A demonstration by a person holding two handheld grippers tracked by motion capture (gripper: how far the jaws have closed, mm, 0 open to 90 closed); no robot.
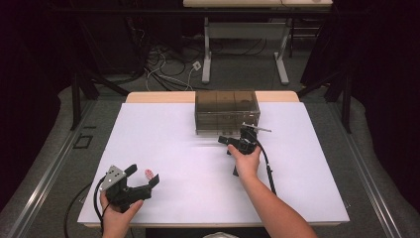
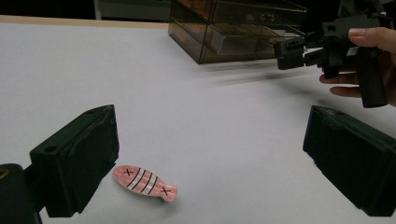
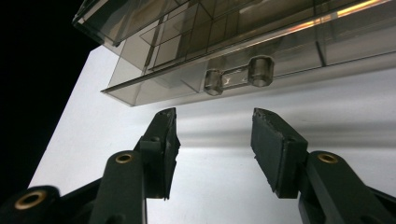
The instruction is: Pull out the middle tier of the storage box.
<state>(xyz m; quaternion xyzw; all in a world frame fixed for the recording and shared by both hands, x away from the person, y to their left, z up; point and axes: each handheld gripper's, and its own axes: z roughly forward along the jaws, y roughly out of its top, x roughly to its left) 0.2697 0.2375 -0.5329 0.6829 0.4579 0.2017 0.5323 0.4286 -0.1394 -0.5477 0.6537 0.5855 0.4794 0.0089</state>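
Lying between spread left tool jaws, pink fish, near left jaw

The left gripper is a matte black plastic tool with two blocky jaws, a grey three-cornered plate on top and a black cable looping from its rear. The right gripper has the same black build, brass-coloured screws at its jaw arms, worn dark pads and a trailing black cable. The person's forearms are bare, without sleeves.

The white table carries a smoky drawer box and a pink fish.
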